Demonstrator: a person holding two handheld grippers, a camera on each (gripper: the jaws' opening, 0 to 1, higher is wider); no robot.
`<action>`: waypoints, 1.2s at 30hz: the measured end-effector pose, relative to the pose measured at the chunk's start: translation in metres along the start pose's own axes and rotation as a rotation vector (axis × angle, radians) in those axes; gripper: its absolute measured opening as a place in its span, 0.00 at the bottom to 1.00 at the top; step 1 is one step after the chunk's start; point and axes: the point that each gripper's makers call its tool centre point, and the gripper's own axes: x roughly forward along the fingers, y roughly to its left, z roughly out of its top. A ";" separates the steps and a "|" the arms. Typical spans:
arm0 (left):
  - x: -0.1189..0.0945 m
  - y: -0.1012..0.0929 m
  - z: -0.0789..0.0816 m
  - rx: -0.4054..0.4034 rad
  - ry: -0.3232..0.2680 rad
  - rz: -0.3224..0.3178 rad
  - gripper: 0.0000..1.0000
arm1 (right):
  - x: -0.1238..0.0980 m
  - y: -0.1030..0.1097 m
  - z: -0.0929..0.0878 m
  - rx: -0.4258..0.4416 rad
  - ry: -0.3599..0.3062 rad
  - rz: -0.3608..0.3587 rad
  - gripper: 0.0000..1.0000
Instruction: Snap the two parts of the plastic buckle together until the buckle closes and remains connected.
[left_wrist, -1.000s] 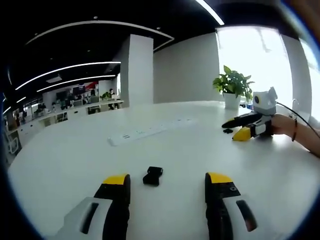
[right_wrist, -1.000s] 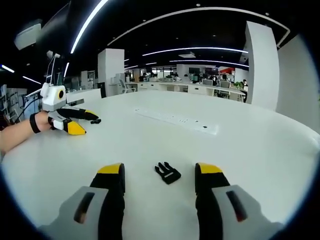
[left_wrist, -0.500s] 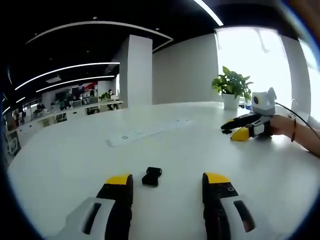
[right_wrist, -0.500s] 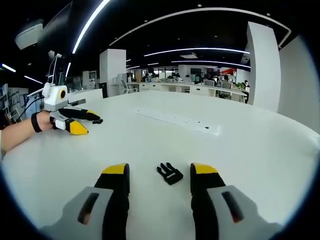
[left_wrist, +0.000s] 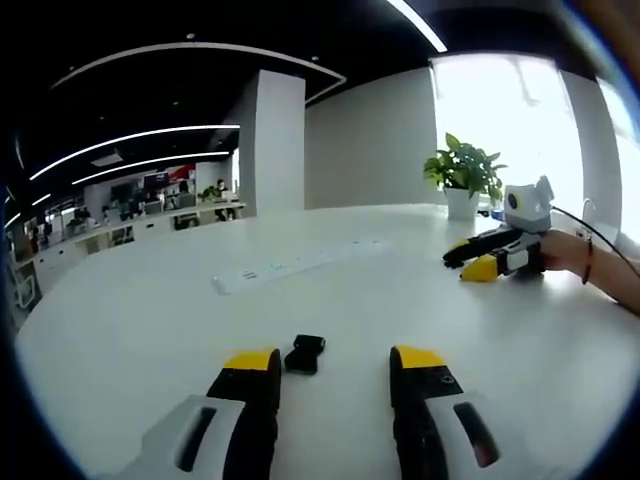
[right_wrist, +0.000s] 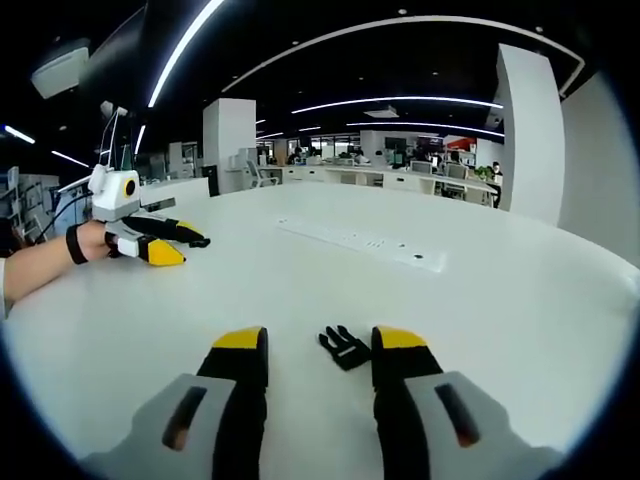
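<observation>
Room: open-plan office with a dark ceiling, curved light strips, white columns and desks far back.
Surface: large white table (left_wrist: 130, 320) – wide and rounded, spanning the lower half of both views.
Left gripper (left_wrist: 333, 366): own jaws rise from the bottom of the left gripper view, yellow-tipped, with a moderate gap between them and nothing held.
Socket half of buckle (left_wrist: 304, 353): small black piece lying flat on the table, lower centre of the left gripper view, just beyond the jaw tips and nearer the left jaw; apart from both jaws.
Right gripper (right_wrist: 318, 345): own jaws rise from the bottom of the right gripper view, set fairly narrow, nothing clamped.
Pronged half of buckle (right_wrist: 344, 346): black piece on the table, lower centre of the right gripper view, at the tip of the right-hand jaw; contact with that jaw cannot be told.
Buckle state: the two halves lie separate, one before each gripper – not joined.
Other gripper seen across: right gripper at middle right of the left gripper view, held by a hand (left_wrist: 568, 250); left gripper at middle left of the right gripper view.
Power strip (left_wrist: 300, 262): long and white, on the table beyond the buckle halves.
Potted plant (left_wrist: 466, 175): green leaves in a white pot, upper right of the left gripper view, before a bright window.
</observation>
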 end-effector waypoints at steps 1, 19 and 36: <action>0.000 0.000 0.000 0.000 0.000 0.000 0.43 | 0.000 0.000 0.000 0.000 0.000 0.000 0.41; 0.001 0.005 0.001 -0.010 -0.005 0.027 0.29 | -0.003 0.007 0.000 -0.010 -0.002 0.012 0.30; 0.000 0.010 0.002 -0.019 -0.009 0.053 0.22 | -0.002 0.007 0.002 -0.020 -0.005 0.023 0.21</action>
